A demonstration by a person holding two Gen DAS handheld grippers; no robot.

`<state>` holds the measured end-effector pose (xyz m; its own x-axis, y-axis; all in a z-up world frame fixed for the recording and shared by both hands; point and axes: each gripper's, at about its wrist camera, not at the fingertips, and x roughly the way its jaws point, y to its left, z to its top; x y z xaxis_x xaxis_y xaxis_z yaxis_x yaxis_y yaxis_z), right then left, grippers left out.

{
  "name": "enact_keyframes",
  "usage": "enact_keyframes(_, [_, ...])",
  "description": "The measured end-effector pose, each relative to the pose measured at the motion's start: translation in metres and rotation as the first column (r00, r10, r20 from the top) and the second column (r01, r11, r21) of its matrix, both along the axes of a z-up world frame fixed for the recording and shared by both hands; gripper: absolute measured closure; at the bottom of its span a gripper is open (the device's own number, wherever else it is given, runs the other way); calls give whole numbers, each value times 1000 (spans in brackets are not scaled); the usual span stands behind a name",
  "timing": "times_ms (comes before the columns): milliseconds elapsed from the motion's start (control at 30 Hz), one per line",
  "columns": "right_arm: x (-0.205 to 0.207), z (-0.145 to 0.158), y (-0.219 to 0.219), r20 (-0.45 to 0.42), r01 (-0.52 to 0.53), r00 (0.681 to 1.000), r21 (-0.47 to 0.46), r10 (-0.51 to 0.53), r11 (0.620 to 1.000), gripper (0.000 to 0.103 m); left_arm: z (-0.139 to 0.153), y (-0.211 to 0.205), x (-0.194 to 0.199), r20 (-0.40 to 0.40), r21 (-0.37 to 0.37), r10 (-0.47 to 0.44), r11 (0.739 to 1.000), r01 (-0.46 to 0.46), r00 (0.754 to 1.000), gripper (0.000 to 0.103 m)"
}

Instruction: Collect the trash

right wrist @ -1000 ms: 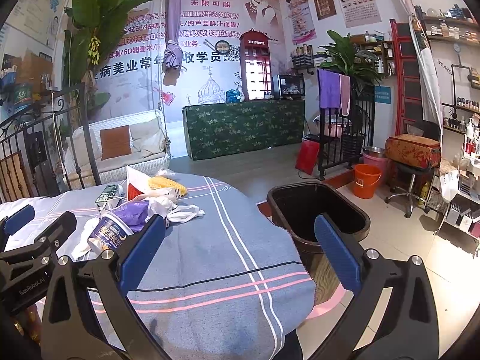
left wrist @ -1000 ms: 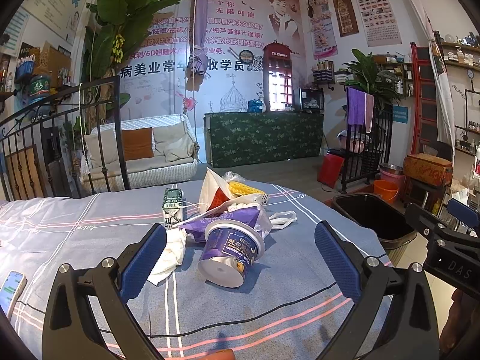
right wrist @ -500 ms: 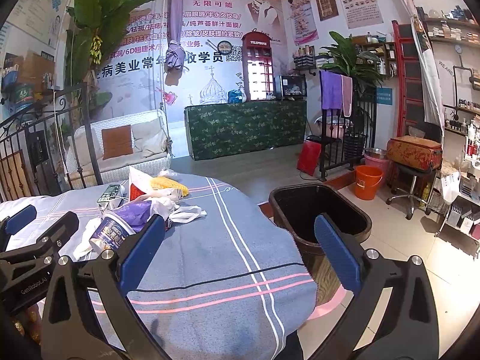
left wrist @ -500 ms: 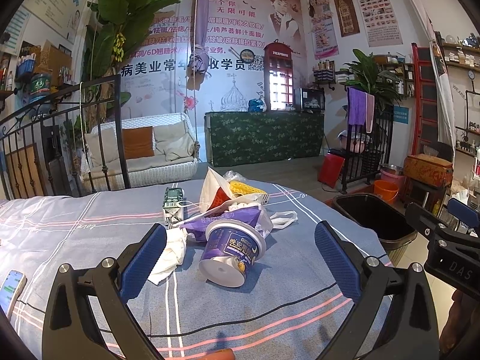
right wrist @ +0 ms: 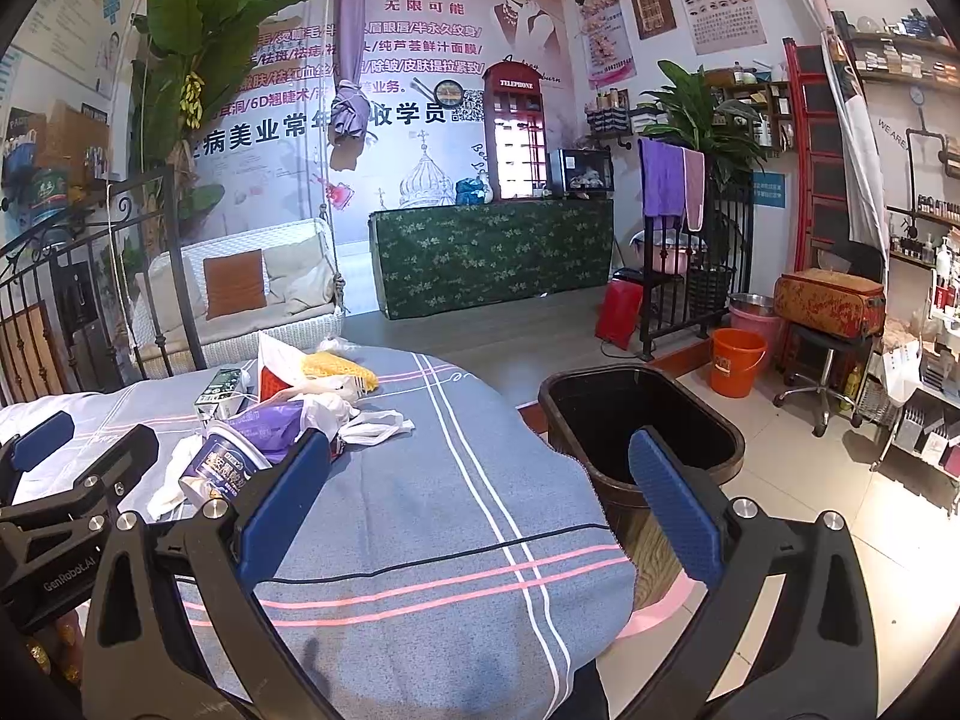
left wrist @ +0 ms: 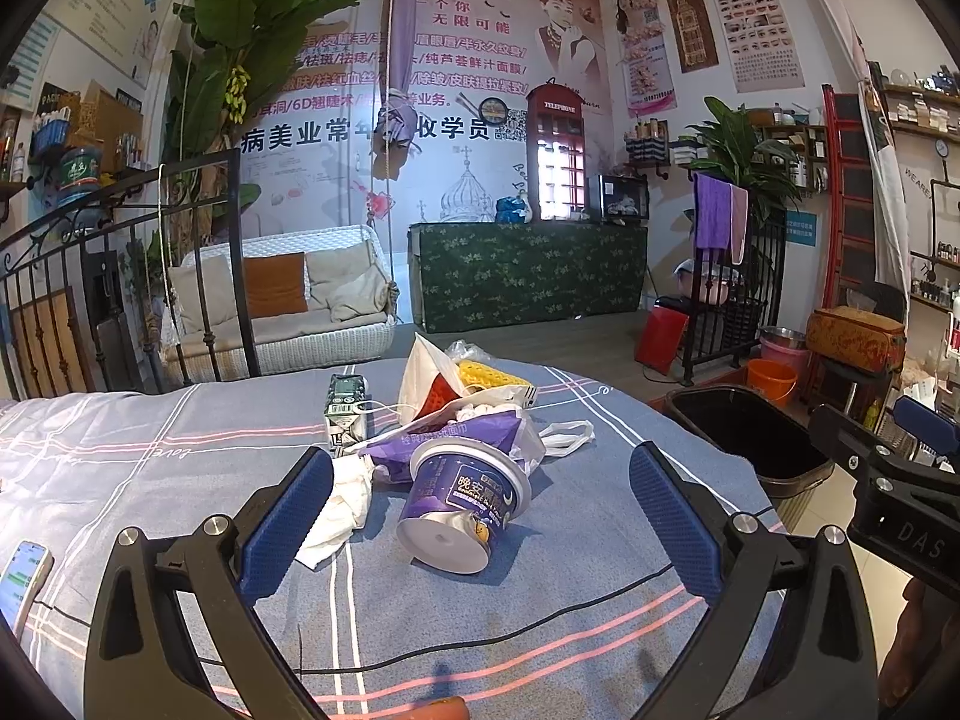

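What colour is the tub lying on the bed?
The tipped-over round plastic tub is purple with a white base, clearest in the left wrist view.

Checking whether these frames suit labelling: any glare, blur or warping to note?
Left wrist view: sharp; fisheye bends the room edges, corners black, purple cup casts a soft shadow. Right wrist view: sharp too; floor tiles glare bright beside the black bin.
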<state>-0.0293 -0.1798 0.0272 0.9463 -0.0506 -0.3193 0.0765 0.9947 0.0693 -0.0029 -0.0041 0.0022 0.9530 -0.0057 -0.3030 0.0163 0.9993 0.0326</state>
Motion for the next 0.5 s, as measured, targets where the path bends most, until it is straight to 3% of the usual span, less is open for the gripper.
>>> enact_keyframes(500, [1,-1,-1,-5,1,1000,0,-1,1000,5,-1,0,1,-4,1,-1,1000,1,1000,5])
